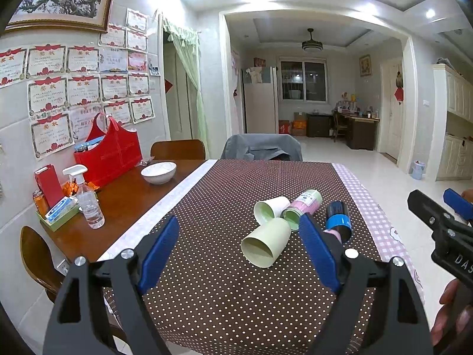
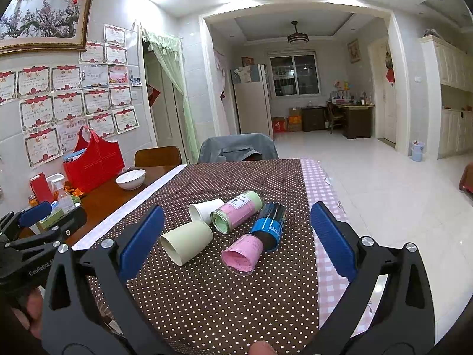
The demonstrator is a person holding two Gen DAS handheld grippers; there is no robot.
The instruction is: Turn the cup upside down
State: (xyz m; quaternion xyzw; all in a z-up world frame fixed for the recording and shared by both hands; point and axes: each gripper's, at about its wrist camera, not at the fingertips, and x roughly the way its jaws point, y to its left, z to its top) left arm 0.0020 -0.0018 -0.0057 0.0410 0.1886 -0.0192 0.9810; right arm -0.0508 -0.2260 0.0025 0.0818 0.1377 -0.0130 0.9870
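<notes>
Here the green cup lies on its side on the dotted table, mouth toward the cameras, touching the white cup behind it. Both the left gripper and the right gripper hover with jaws wide and empty. Best to clamp the green cup across its middle, lift clear of its neighbours, then turn it mouth-down.

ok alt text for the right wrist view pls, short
Five cups lie on their sides in a cluster on a brown polka-dot tablecloth, framed by the open blue-padded right gripper: a pale green cup, a white cup, a pink-and-green cup, a black-and-blue cup and a pink cup. The left gripper shows at the left edge.
</notes>
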